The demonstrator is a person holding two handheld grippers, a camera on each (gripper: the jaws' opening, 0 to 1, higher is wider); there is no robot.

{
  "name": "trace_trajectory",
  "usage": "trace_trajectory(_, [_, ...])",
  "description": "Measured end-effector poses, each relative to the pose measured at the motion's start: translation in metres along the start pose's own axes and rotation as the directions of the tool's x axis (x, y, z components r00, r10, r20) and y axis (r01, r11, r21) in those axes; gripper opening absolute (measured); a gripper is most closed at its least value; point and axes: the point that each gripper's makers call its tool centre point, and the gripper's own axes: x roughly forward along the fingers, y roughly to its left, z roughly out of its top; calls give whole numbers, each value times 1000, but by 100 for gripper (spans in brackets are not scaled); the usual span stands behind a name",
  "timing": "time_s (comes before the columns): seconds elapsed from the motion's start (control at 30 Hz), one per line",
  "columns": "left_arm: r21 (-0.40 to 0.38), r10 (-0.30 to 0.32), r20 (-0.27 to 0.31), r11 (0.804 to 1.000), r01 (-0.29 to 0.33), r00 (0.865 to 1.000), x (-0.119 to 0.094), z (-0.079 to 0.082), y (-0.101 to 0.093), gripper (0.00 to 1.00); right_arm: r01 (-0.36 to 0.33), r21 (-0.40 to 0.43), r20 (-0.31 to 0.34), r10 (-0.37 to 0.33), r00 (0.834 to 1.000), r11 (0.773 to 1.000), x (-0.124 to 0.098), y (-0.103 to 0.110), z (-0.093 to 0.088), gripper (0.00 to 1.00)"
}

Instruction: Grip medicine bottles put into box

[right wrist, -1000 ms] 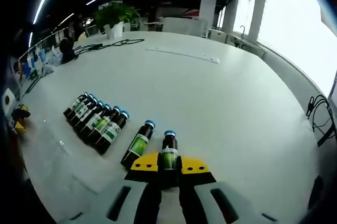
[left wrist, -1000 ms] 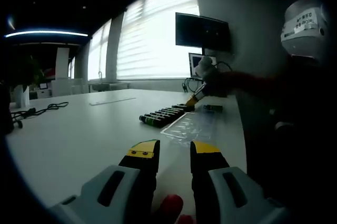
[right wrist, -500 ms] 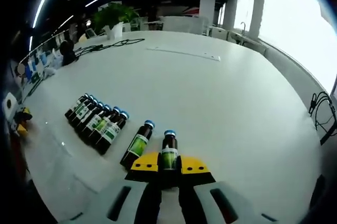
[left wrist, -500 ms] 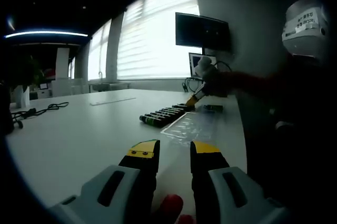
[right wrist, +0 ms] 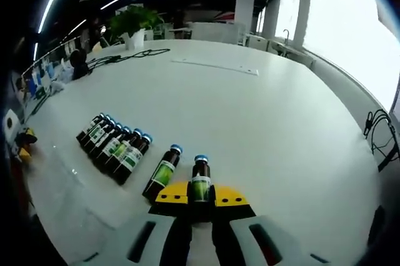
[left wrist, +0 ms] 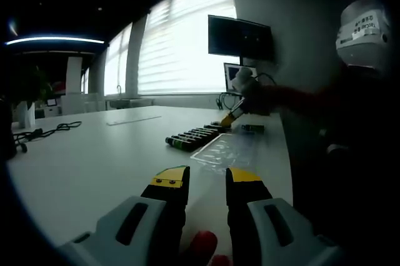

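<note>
Right gripper view: the right gripper [right wrist: 201, 195] has its yellow-tipped jaws closed around a brown medicine bottle [right wrist: 200, 177] with a blue cap and green label, held over the white tabletop [right wrist: 262, 116] toward its near edge. Just beside it lies a loose bottle [right wrist: 164, 172], and further left a tight row of bottles [right wrist: 114, 146] lies side by side. A clear plastic tray [right wrist: 72, 197] rests near the tabletop's edge below that row.

In the left gripper view, the left gripper [left wrist: 207, 180] hovers above the tabletop with its jaws apart and nothing between them, well apart from the bottles.
</note>
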Motion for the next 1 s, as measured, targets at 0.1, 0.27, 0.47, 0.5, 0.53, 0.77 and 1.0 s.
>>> trace_trajectory(0.1, [0, -1, 0, 1000, 1, 1000, 0, 0, 0, 18, 6, 5, 10, -6, 1000, 1000, -4, -1, 2, 7])
trace_trajectory(0.27, [-1, -1, 0, 1000, 1, 1000, 0, 0, 0, 18, 16, 9, 35, -16, 999, 1000, -13, -1, 6, 7])
trace_trajectory(0.47, [-1, 0, 0, 1000, 0, 1000, 0, 0, 0, 18, 18, 7, 71, -18, 997, 1000, -27, 3, 13, 7])
trace_trajectory(0.5, [-1, 0, 0, 1000, 0, 1000, 0, 0, -1, 18, 18, 5, 76, -18, 997, 1000, -30, 4, 14, 7])
trace_trajectory(0.53, [-1, -1, 0, 1000, 1, 1000, 0, 0, -1, 18, 18, 6, 85, -19, 996, 1000, -33, 5, 15, 7])
trace_trajectory(0.77, [-1, 0, -1, 1000, 0, 1000, 1, 0, -1, 18, 13, 4, 109, -13, 994, 1000, -45, 8, 15, 7])
trace_trajectory(1.0, [-1, 2, -2, 1000, -2, 1000, 1, -1, 0, 18, 6, -7, 138, -5, 990, 1000, -60, 17, 14, 7])
